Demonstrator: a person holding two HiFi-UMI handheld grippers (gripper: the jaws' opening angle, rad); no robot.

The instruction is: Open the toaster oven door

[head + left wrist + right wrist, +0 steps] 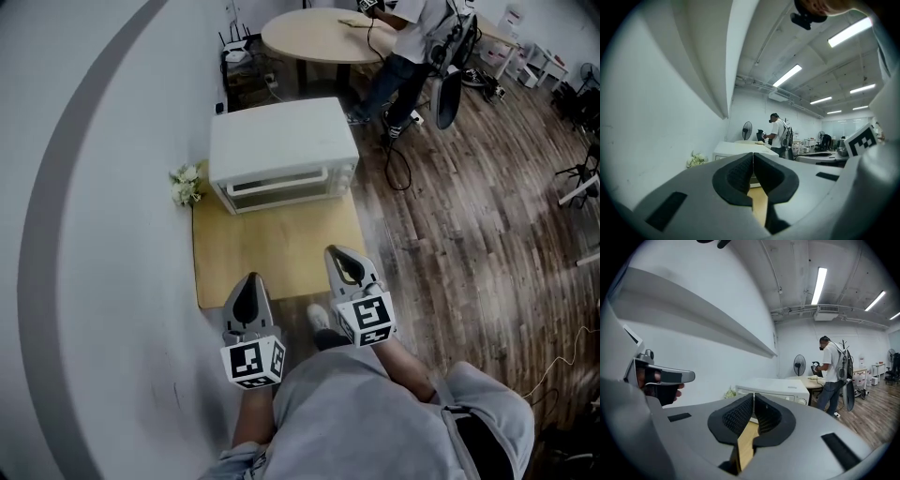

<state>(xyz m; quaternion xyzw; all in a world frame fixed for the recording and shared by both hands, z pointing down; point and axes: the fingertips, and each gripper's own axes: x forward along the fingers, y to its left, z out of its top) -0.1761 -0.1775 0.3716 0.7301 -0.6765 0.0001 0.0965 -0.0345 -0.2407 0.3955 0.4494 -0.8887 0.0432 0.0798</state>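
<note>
A white toaster oven (281, 150) stands at the far end of a small wooden table (272, 253), its glass door closed and facing me. The same oven shows beyond the jaws in the left gripper view (740, 150) and the right gripper view (776, 387). My left gripper (250, 284) hovers over the table's near edge, shut with nothing in it. A little to its right, my right gripper (345, 254) is also shut and empty. Both are well short of the oven.
A small bunch of white flowers (187, 184) lies at the oven's left against the white wall (94, 234). A person (403, 47) stands by a round table (323, 36) behind the oven. Wooden floor (469, 234) with cables spreads to the right.
</note>
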